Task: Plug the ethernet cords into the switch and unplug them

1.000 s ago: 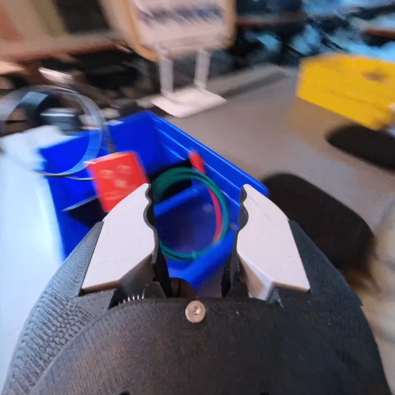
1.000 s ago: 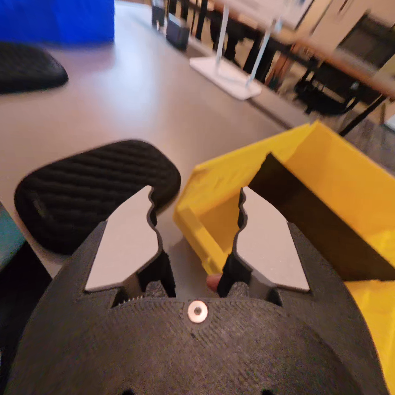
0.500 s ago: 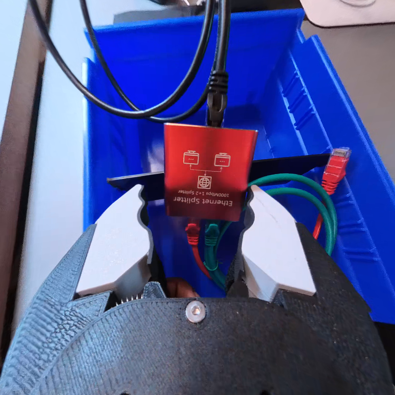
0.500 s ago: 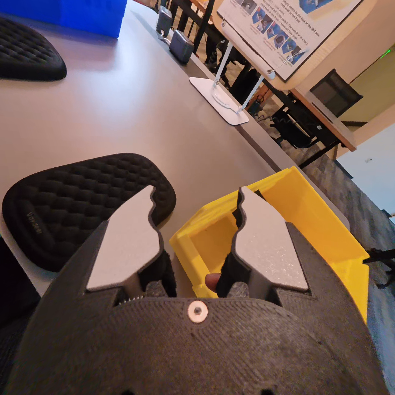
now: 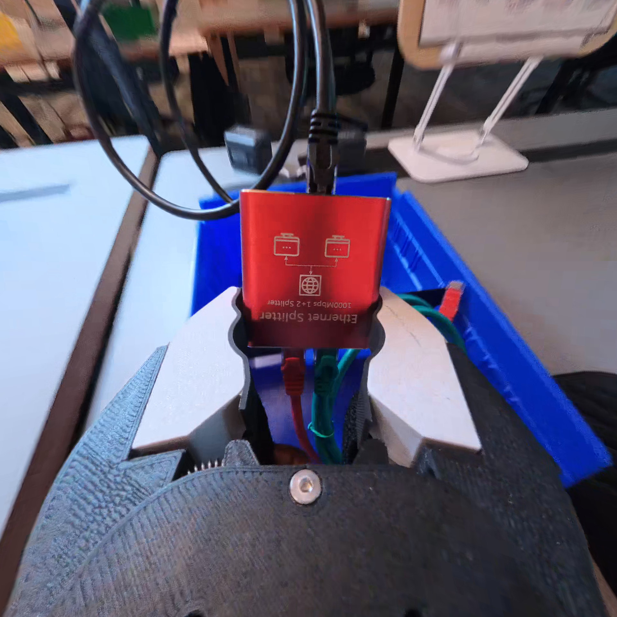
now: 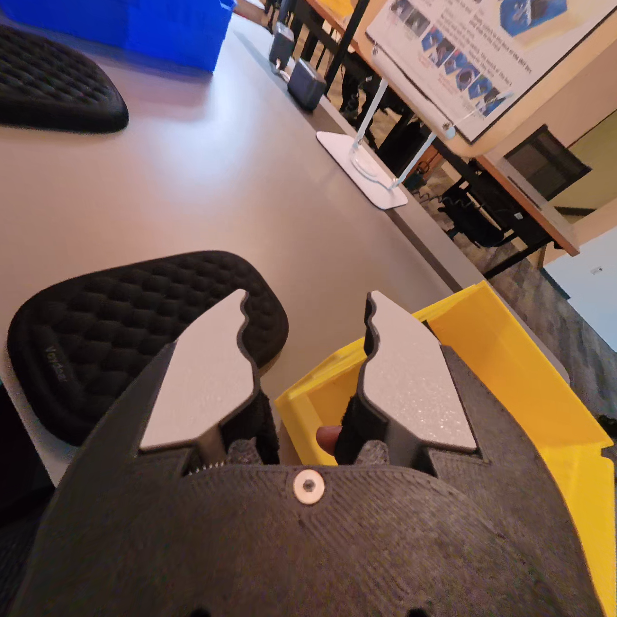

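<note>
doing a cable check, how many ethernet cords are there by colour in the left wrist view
black ethernet cord: 1, plugged into the far end of the red switch
red ethernet cord: 1, plugged into its near end
green ethernet cord: 1, plugged beside it
total: 3

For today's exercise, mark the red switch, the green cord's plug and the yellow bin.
red switch (image 5: 314,253): left wrist view, top face.
green cord's plug (image 5: 324,372): left wrist view, plug body.
yellow bin (image 6: 494,354): right wrist view, inner wall.

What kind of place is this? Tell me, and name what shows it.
Probably an office or lab workroom set up for data collection: a long grey table with parts bins, blue and yellow, a standing instruction board, and more desks behind.
</note>
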`<state>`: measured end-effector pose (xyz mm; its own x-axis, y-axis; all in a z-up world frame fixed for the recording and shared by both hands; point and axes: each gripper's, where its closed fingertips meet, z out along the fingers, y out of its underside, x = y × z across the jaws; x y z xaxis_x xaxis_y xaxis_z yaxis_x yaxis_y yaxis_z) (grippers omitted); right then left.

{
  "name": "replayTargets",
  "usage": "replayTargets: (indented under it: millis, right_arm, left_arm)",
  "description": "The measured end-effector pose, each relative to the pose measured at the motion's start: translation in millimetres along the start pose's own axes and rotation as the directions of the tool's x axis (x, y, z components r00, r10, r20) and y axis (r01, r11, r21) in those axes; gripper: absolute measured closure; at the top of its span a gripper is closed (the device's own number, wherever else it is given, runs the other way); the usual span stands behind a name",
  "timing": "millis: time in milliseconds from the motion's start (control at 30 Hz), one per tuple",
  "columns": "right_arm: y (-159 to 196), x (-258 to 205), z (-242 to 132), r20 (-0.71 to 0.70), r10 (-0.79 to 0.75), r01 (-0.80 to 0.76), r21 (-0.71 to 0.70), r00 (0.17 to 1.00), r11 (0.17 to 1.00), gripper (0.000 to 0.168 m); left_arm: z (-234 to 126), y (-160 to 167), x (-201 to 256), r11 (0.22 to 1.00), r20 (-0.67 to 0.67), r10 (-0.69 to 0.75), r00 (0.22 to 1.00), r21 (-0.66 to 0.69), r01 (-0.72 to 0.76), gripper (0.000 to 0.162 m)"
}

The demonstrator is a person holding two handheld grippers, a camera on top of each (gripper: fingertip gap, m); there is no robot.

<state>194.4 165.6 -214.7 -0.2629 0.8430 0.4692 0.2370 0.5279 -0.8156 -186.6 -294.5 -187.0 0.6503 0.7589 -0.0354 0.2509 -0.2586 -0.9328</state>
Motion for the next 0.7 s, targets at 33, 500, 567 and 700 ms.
replayTargets:
  millis: [33,500,567,700]
  right_arm:
    - [-4,0,0,-0.003,0.000,0.000,0.019,1.000,1.000,0.104]
    - [-78,-23,17,0.119,0.110,-0.136,0.240,0.987,0.961,0.110]
    - [-99,-25,18,0.174,0.179,-0.229,0.333,0.968,0.915,0.115]
    - [-139,-32,20,0.372,0.312,-0.469,0.482,0.875,0.740,0.125]
  left_arm:
    - [-9,-15,3,0.998,0.015,0.021,1.000,0.056,-0.022,0.090]
    - [-83,-153,160,0.781,0.056,0.395,0.917,0.506,-0.367,0.091]
    - [-77,-151,198,0.776,-0.048,0.439,0.897,0.524,-0.351,0.090]
    - [-46,-120,265,0.785,-0.179,0.507,0.843,0.500,-0.366,0.090]
